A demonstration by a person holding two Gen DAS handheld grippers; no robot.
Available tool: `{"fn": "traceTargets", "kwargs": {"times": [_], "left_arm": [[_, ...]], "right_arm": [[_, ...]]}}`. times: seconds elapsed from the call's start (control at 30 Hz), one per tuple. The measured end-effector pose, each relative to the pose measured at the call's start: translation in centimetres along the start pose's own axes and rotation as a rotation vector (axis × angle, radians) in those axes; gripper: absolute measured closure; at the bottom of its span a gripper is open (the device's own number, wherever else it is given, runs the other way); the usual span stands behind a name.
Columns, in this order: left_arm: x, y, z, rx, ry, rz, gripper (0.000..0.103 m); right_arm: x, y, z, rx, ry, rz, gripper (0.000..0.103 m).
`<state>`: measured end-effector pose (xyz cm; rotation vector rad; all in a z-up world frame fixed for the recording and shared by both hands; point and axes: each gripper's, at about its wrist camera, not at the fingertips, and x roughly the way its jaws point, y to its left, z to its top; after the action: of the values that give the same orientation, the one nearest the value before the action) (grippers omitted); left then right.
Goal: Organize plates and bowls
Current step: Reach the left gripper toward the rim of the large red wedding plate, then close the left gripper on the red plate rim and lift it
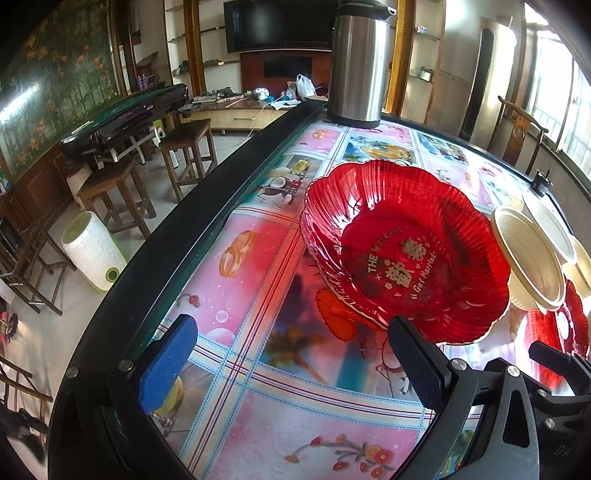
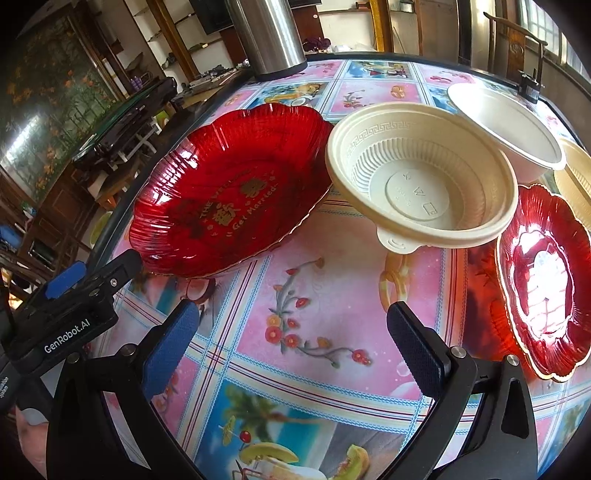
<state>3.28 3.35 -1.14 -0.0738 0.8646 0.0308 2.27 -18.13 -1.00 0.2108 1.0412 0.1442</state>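
Bright pictures of fruit and flowers cover the tablecloth (image 2: 295,258) of a round, dark-rimmed table, with a living room of stools and shelves behind it.

Taking the steel thermos (image 2: 269,33) at the far edge as the landmark: the large red plate (image 2: 229,192) sits on the near side of it, a little toward the table's left edge, and appears to rest on more red plates beneath it, though the left wrist view shows only a layered rim there. Just right of that plate, rim close to rim, a cream ribbed bowl (image 2: 424,177) stands with its small tab facing the grippers. Beyond it, farther right of the thermos, a white bowl (image 2: 506,125) leans against it, and another cream bowl (image 2: 576,181) peeks in at the frame edge. Nearer than those, well to the right, lies a second red plate (image 2: 546,280) flat on the cloth.

Both tools are empty. The right gripper (image 2: 291,332) has its fingers spread wide over bare cloth; the left gripper (image 1: 291,339) is likewise spread, its right finger (image 1: 417,354) near the big plate's closest rim.

My reading: the lone red plate lies forward and right of the right gripper, the nearer tool, so that hand would take it and carry it left onto the big plate. The plates are round, so no long axis matters; the near rim is the edge to grasp.
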Motion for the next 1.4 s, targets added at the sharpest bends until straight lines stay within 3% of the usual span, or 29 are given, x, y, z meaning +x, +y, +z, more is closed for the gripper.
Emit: {"fn": "traceTargets", "kwargs": {"times": [0.53, 0.97, 1.07, 1.2, 1.23, 1.27, 1.3, 1.33, 1.4], "left_arm": [[0.8, -0.3, 1.4, 0.004, 0.021, 0.005, 0.0], [4.5, -1.3, 4.3, 0.026, 0.128, 0.025, 0.001], [5.5, -1.7, 4.7, 0.039, 0.153, 0.032, 0.001], [6.3, -2.2, 5.2, 0.058, 0.168, 0.035, 0.001], [6.5, -2.4, 5.2, 0.066, 0.17, 0.036, 0.004], [6.7, -2.6, 5.2, 0.076, 0.176, 0.035, 0.016], [6.9, -2.7, 5.1, 0.078, 0.179, 0.034, 0.04], [7.3, -2.8, 5.0, 0.075, 0.201, 0.022, 0.055], [7.3, -2.6, 4.8, 0.05, 0.197, 0.01, 0.066]], "right_arm": [[0.7, -0.6, 2.0, 0.044, -0.011, 0.024, 0.0], [2.7, -2.4, 5.4, 0.139, 0.001, 0.062, 0.002], [3.0, -2.7, 6.1, 0.158, 0.001, 0.07, 0.006], [3.8, -2.7, 6.6, 0.166, 0.012, 0.081, 0.043], [4.2, -2.8, 6.6, 0.173, 0.023, 0.093, 0.052], [4.5, -2.9, 6.6, 0.182, 0.03, 0.107, 0.058], [4.8, -2.9, 6.5, 0.193, 0.032, 0.127, 0.067], [5.1, -2.9, 6.4, 0.195, 0.029, 0.139, 0.074], [5.4, -2.6, 6.2, 0.175, 0.023, 0.137, 0.077]]}}
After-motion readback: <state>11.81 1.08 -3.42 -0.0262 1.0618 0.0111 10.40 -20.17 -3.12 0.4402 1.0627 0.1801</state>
